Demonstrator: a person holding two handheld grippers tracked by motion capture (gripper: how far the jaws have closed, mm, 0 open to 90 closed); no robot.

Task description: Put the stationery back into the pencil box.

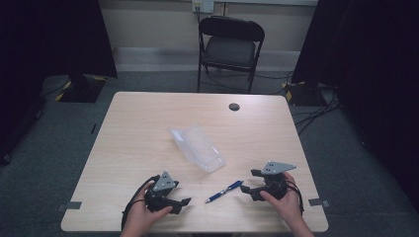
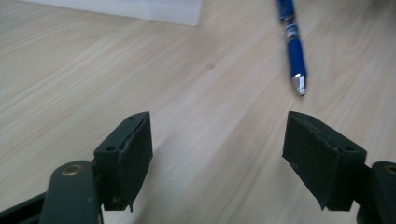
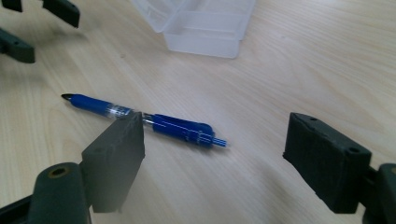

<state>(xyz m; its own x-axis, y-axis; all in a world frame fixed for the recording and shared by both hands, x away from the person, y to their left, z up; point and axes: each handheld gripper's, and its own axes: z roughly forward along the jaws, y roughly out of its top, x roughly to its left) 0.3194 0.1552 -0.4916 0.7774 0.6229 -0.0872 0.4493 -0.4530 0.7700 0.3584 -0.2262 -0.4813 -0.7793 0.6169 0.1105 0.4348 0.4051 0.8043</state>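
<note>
A blue pen lies flat on the wooden table near the front edge, between the two grippers. My left gripper is held low at the front left, jaws open and empty; in the left gripper view the pen lies ahead and to the right, its tip towards the jaws. My right gripper stands open to the right of the pen. In the right gripper view the pen lies crosswise just beyond the jaws, untouched, partly hidden behind the left jaw.
A clear plastic case lies open in the middle of the table, behind the pen. A small dark round disc sits near the far edge. A black folding chair stands beyond the table.
</note>
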